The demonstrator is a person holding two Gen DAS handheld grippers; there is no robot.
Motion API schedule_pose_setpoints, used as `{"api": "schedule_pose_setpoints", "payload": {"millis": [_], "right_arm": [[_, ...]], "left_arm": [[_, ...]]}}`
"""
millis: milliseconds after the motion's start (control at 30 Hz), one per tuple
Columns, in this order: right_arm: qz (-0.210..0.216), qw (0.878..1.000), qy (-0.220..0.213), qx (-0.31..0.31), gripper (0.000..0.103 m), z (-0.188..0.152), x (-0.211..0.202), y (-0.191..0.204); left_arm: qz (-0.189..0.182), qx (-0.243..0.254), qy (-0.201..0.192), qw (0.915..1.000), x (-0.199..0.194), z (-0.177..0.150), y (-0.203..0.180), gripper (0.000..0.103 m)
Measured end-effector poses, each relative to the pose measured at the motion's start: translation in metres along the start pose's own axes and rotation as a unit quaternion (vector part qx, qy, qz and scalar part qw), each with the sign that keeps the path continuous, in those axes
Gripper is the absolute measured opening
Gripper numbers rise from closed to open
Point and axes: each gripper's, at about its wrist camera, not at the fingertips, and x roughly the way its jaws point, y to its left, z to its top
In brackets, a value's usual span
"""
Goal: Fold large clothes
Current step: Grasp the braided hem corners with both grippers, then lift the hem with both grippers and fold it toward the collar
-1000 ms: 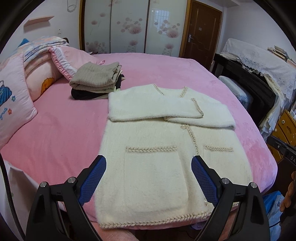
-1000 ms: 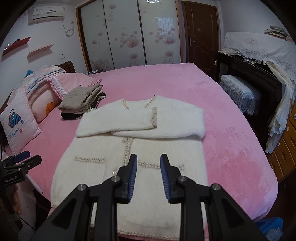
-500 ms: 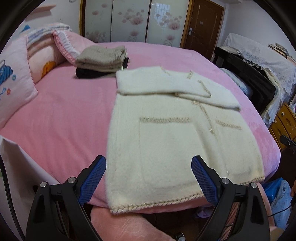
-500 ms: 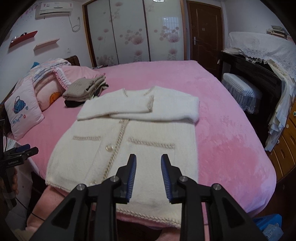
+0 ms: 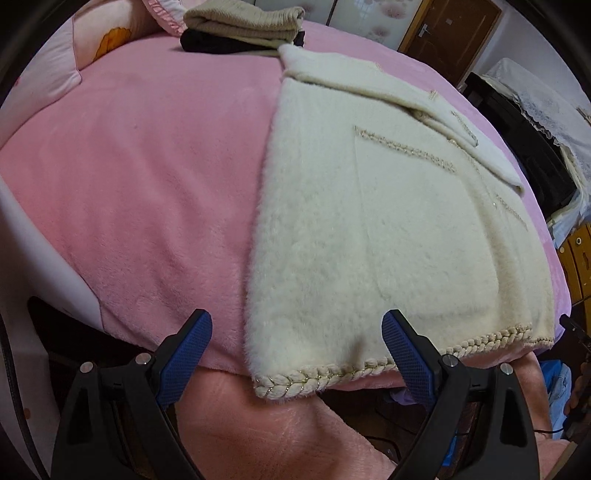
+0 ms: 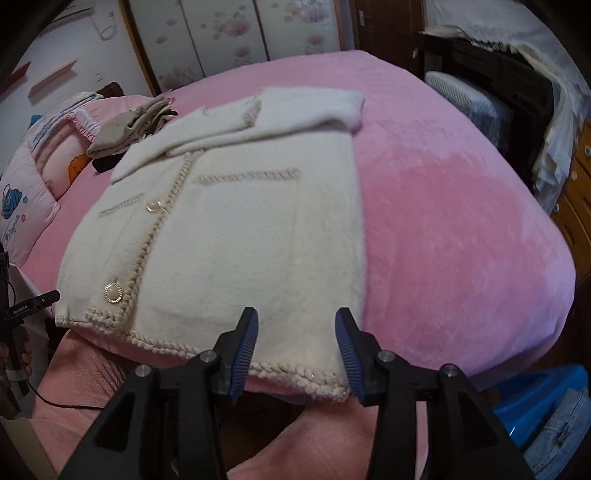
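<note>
A fluffy cream cardigan [image 5: 373, 221] [image 6: 240, 229] with braided trim lies flat on the pink bed [image 5: 147, 177] [image 6: 450, 229], both sleeves folded across its chest. Its braided hem [image 5: 317, 380] [image 6: 295, 373] hangs at the bed's near edge. My left gripper [image 5: 297, 336] stands wide open just above the hem's left corner, touching nothing. My right gripper [image 6: 295, 328] hovers over the hem's right corner; its jaws are opening and the pads do not press on the cloth.
A stack of folded clothes [image 5: 240, 26] [image 6: 129, 125] and pillows [image 6: 22, 199] lie at the bed's far left. A dark cabinet [image 6: 517, 88], a wooden drawer unit [image 6: 576, 192] and a blue bin [image 6: 539, 398] stand to the right. Pink-clad legs [image 5: 258, 435] are below the bed edge.
Both grippers have come down and closer to the cardigan's hem at the near bed edge. The right gripper's jaws have spread wider; the left stays wide open.
</note>
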Motion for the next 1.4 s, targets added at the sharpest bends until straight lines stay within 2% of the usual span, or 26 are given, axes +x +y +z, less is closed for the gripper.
{"api": "schedule_pose_setpoints", "payload": {"millis": [467,733,867,1067,1100,1167,1200,1233,1267,1333,1400], "right_arm": [[-0.009,0.998,0.045,0.045,0.045,-0.019,0.026,-0.028],[0.018,0.995,0.061,0.082,0.045,-0.025,0.038,-0.043],[0.042,0.995,0.065,0.071,0.045,-0.023,0.046,-0.035],[0.043,0.996,0.068,0.038,0.044,-0.019,0.056,-0.017],[0.045,0.996,0.067,0.037,0.042,-0.019,0.057,-0.016],[0.049,0.996,0.066,0.035,0.029,-0.018,0.057,-0.016],[0.048,0.996,0.065,0.031,0.024,-0.018,0.056,-0.015],[0.047,0.996,0.065,0.028,0.023,-0.018,0.055,-0.014],[0.045,0.997,0.064,0.025,0.022,-0.018,0.055,-0.013],[0.044,0.997,0.062,0.023,0.02,-0.017,0.053,-0.012],[0.044,0.997,0.06,0.022,0.019,-0.017,0.051,-0.011]], "left_arm": [[-0.001,0.019,0.032,0.9993,0.035,-0.013,-0.013,0.093],[-0.02,0.007,0.043,0.9989,0.046,-0.013,-0.006,0.093],[-0.03,0.004,0.045,0.9985,0.05,-0.014,-0.004,0.089],[-0.045,-0.001,0.046,0.9979,0.049,-0.017,0.003,0.081],[-0.048,-0.002,0.047,0.9978,0.049,-0.018,0.004,0.076],[-0.05,-0.001,0.048,0.9976,0.047,-0.019,0.005,0.065],[-0.05,-0.002,0.049,0.9976,0.047,-0.019,0.005,0.056],[-0.053,-0.004,0.05,0.9973,0.046,-0.019,0.005,0.043],[-0.054,-0.007,0.051,0.9972,0.045,-0.018,0.006,0.038],[-0.061,-0.019,0.05,0.9967,0.041,-0.017,0.01,0.019],[-0.065,-0.029,0.051,0.9962,0.037,-0.017,0.013,0.016]]}}
